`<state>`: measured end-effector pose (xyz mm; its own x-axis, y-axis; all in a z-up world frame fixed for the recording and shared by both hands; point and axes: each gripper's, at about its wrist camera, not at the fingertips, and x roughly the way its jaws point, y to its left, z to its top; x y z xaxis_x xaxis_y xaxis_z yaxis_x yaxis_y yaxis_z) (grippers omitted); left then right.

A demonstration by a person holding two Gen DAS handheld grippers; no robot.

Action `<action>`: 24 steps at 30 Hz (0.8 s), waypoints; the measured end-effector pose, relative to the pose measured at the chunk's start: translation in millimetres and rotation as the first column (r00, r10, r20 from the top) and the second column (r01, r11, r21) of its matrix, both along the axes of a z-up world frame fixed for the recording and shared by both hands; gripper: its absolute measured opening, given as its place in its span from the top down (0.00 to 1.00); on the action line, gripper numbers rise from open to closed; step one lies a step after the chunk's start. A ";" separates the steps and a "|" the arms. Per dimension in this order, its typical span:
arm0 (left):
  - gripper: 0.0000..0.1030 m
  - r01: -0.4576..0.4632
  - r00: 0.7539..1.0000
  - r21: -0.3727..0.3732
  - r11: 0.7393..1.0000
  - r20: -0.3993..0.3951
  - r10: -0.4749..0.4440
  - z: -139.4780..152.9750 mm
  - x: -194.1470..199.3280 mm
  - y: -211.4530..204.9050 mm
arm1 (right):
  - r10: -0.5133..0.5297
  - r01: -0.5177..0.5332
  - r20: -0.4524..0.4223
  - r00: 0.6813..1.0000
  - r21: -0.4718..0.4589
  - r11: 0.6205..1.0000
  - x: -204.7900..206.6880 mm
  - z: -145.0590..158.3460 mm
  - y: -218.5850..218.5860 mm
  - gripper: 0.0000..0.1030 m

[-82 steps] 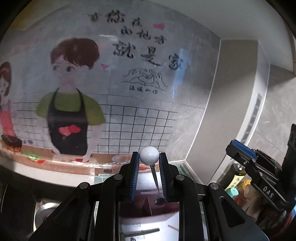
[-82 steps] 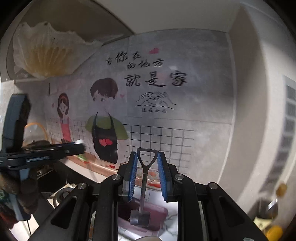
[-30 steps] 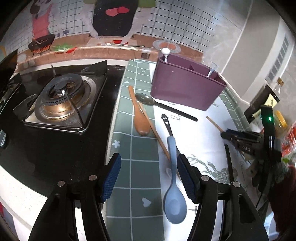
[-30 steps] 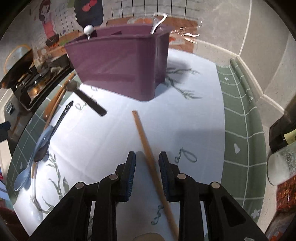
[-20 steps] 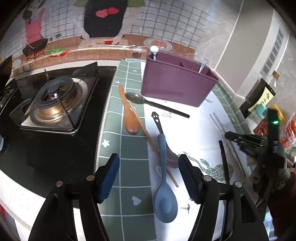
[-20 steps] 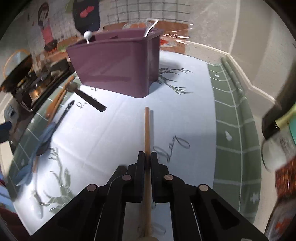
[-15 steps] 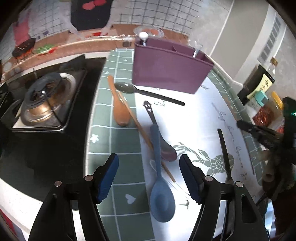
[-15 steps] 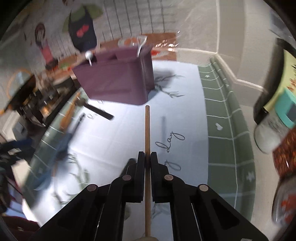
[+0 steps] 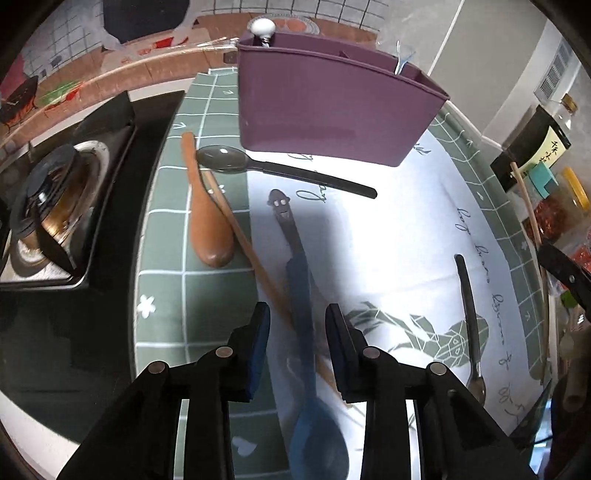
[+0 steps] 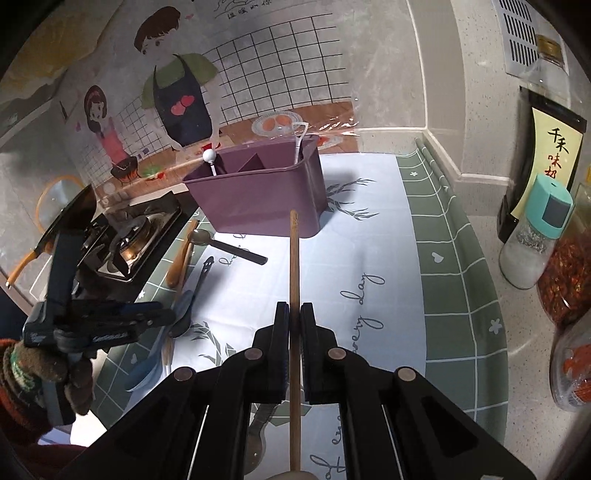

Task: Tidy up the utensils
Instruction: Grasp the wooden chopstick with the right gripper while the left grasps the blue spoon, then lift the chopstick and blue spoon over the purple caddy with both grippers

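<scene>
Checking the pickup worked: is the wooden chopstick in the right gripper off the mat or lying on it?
Off the mat. The right gripper is shut on the wooden chopstick, whose tip hangs above the mat.

Gas stove [image 9: 55, 206]; sauce bottle [image 10: 546, 147]; salt shaker [image 10: 535, 236].

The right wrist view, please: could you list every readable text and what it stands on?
"every day": cursive on the white mat.
"千禾味": dark bottle label; lower characters cut off.
Wall sticker line: too small to read.
Left gripper lettering: blurred.
</scene>
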<state>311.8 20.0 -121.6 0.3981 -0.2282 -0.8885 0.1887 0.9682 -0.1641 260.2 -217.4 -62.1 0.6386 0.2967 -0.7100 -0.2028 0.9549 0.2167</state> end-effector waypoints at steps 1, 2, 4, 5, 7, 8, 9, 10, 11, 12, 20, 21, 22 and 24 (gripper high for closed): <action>0.72 0.002 1.000 0.006 1.000 -0.006 -0.002 -0.9 2.4 -2.2 | 0.001 -0.001 0.000 1.000 -0.001 1.000 0.1 -0.6 0.8 0.95; 0.74 0.003 1.000 0.012 1.000 -0.012 -0.003 -1.8 4.6 -4.0 | 0.003 -0.003 -0.001 1.000 -0.001 1.000 0.3 -1.0 1.5 0.95; 0.76 -0.006 1.000 0.022 1.000 -0.029 0.007 -4.0 8.5 -6.0 | 0.002 -0.002 -0.002 1.000 0.004 1.000 0.6 -1.3 2.0 0.95; 0.78 -0.010 0.999 0.018 1.000 -0.036 0.011 -5.3 10.2 -5.8 | 0.001 -0.001 -0.002 1.000 0.006 1.000 0.8 -1.4 1.4 0.95; 0.79 -0.022 0.998 0.010 1.000 -0.056 0.022 -8.3 13.4 -5.0 | -0.001 0.001 0.001 1.000 0.011 1.000 1.3 -0.3 0.6 0.95; 0.79 -0.024 0.998 0.007 1.000 -0.060 0.025 -7.9 14.1 -4.7 | -0.002 0.002 0.004 1.000 0.011 1.000 1.5 0.7 0.5 0.95; 0.80 -0.024 0.998 0.006 1.000 -0.066 0.024 -7.3 15.0 -4.6 | -0.003 0.002 0.007 1.000 0.011 1.000 1.4 1.6 0.4 0.95; 0.85 -0.023 0.998 0.004 1.000 -0.066 0.024 -6.9 14.8 -3.7 | -0.001 0.001 0.009 1.000 0.012 1.000 1.4 2.6 0.6 0.95; 0.88 -0.025 0.998 -0.006 1.000 -0.065 0.024 -5.8 14.7 -2.3 | 0.001 -0.001 0.012 1.000 0.011 1.000 1.9 3.5 1.1 0.95; 0.88 -0.026 0.998 -0.019 0.999 -0.063 0.025 -4.4 14.0 -0.7 | 0.001 -0.001 0.014 1.000 0.010 1.000 1.9 4.2 1.4 0.95; 0.88 -0.018 0.996 -0.146 0.989 0.088 0.031 43.9 -11.2 14.2 | -0.006 0.005 0.033 0.999 0.013 1.000 6.0 9.6 1.9 0.95; 0.88 -0.017 0.993 -0.160 0.987 0.110 0.035 50.5 -14.1 16.0 | -0.005 0.005 0.032 0.999 0.013 1.000 7.5 9.3 2.4 0.95; 0.88 -0.016 0.990 -0.172 0.985 0.135 0.040 57.0 -16.9 17.8 | -0.005 0.004 0.030 1.000 0.011 1.000 9.1 8.7 3.0 0.95; 0.88 -0.018 0.983 -0.184 0.983 0.179 0.051 69.2 -20.8 19.9 | -0.002 0.002 0.026 1.000 0.013 1.000 11.0 7.6 4.1 0.95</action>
<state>291.0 39.9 -52.4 0.5595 -0.3620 -0.7456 0.1988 0.9319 -0.3033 271.2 -213.3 -54.4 0.6573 0.3046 -0.6893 -0.2065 0.9525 0.2240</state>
